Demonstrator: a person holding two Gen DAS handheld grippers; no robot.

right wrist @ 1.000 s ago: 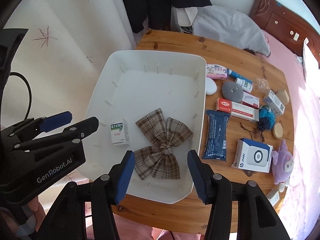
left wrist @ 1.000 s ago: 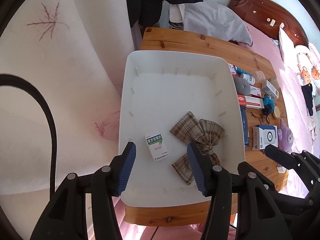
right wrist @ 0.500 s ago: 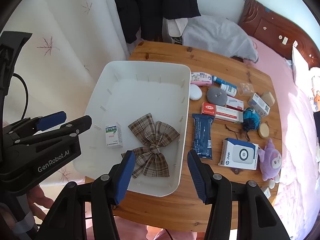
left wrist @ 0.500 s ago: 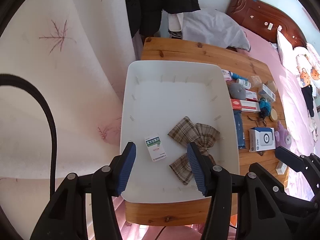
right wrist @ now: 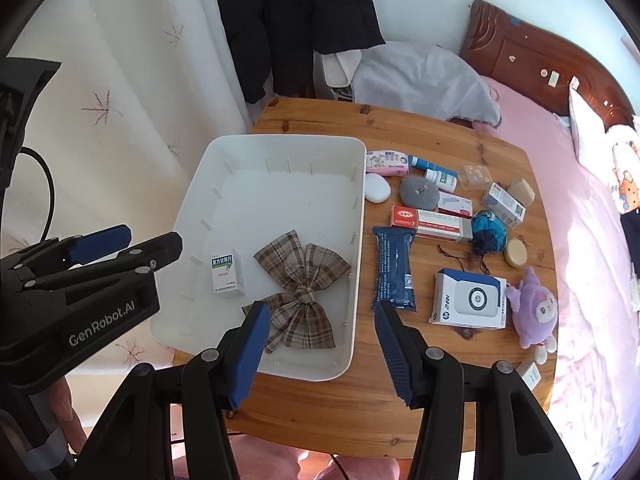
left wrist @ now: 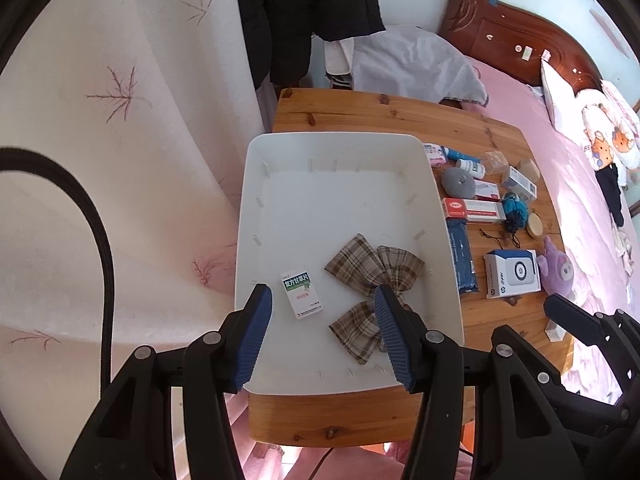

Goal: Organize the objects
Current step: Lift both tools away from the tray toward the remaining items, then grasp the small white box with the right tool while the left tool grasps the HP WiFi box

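A white tray [left wrist: 336, 148] [right wrist: 280, 148] sits on the left of a wooden table [right wrist: 400, 400]. In it lie a plaid bow [left wrist: 372, 276] [right wrist: 300, 284] and a small white and green medicine box [left wrist: 302, 294] [right wrist: 227, 274]. My left gripper [left wrist: 322, 336] is open and empty, high above the tray's near end; it also shows at the left in the right wrist view [right wrist: 120, 246]. My right gripper [right wrist: 320, 350] is open and empty, high above the tray's near right corner. Its tip shows in the left wrist view [left wrist: 568, 316].
Right of the tray lie a dark blue pack [right wrist: 394, 268], a red and white box [right wrist: 430, 222], a white and blue box [right wrist: 470, 298], a purple plush [right wrist: 534, 306], a grey pouch [right wrist: 418, 192], bottles and small boxes. A bed [right wrist: 592, 240] is at the right, a curtain [right wrist: 120, 100] at the left.
Both grippers have risen and drawn back from the table, so the tray and objects look smaller. Nothing on the table moved. Both stay open.
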